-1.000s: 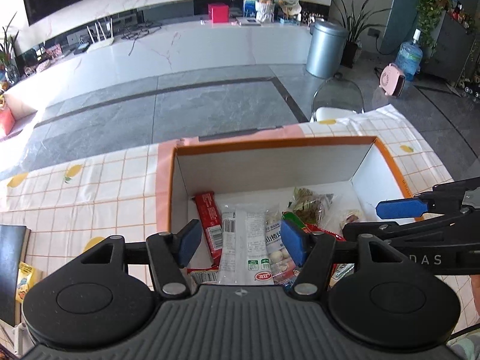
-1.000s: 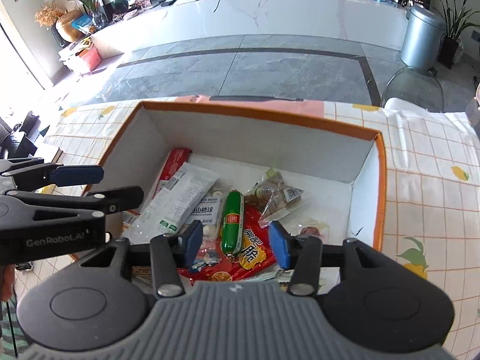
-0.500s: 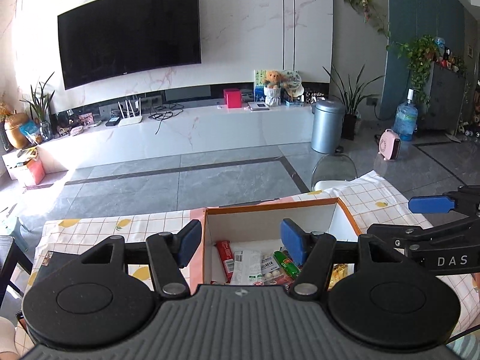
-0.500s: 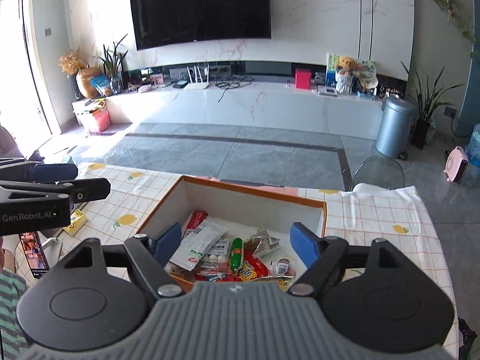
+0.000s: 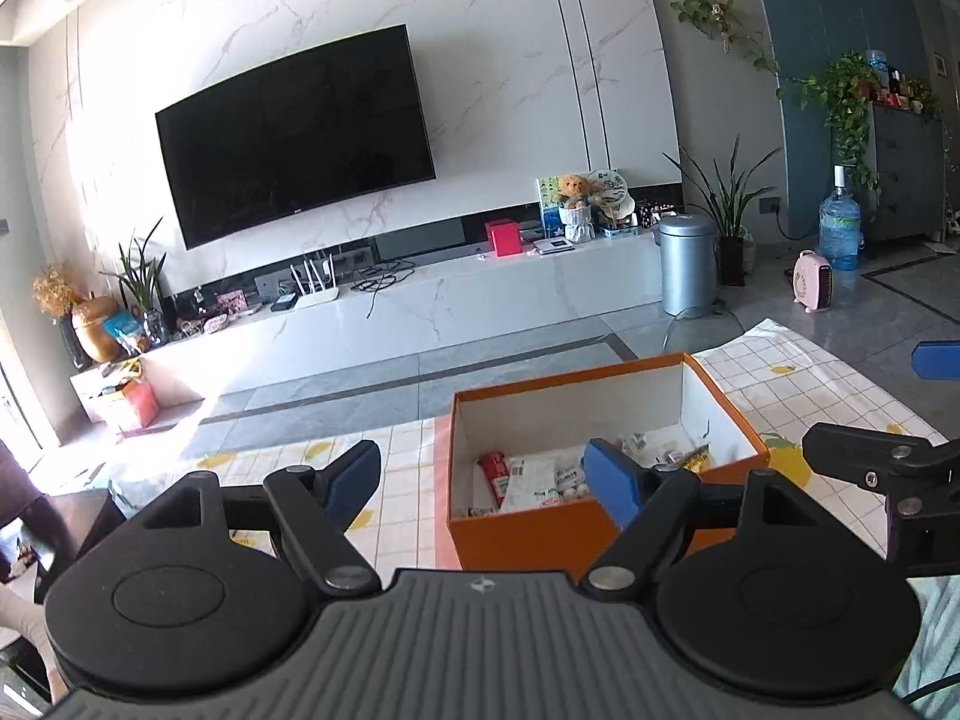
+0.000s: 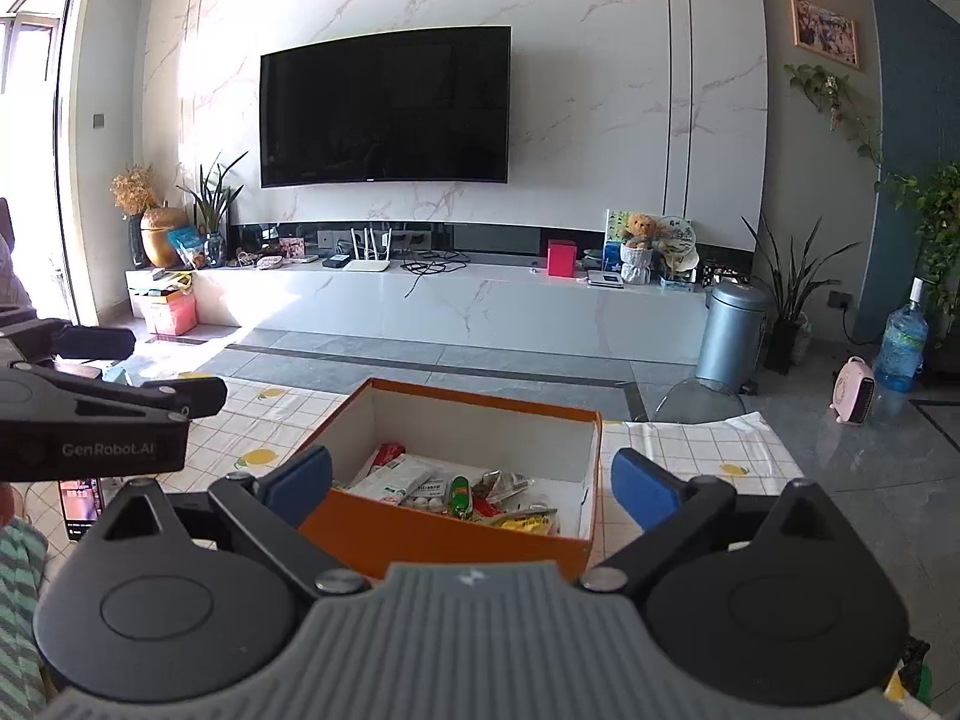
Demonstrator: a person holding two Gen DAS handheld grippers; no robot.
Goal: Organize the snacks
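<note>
An orange box [image 5: 540, 531] [image 6: 444, 537] with white inner walls stands on the checked tablecloth, holding several snack packets: a red bar [image 5: 495, 468], a white packet [image 6: 399, 474] and a green sausage [image 6: 460, 495]. My left gripper [image 5: 483, 477] hangs in front of the box and above the table, its jaws opening with nothing between them. My right gripper [image 6: 471, 480] is also drawn back from the box, its jaws opening wide and empty. Each gripper shows at the edge of the other's view.
A checked tablecloth [image 6: 690, 450] with lemon prints covers the table. A phone [image 6: 81, 504] lies at the left edge. Beyond the table are a grey tiled floor, a clear chair [image 6: 699, 402], a metal bin [image 6: 732, 330] and a white TV bench [image 6: 420, 306].
Both grippers have pulled back and up from over the box and tilted up toward the room. Their jaws have spread wider. The snacks lie in the box as before.
</note>
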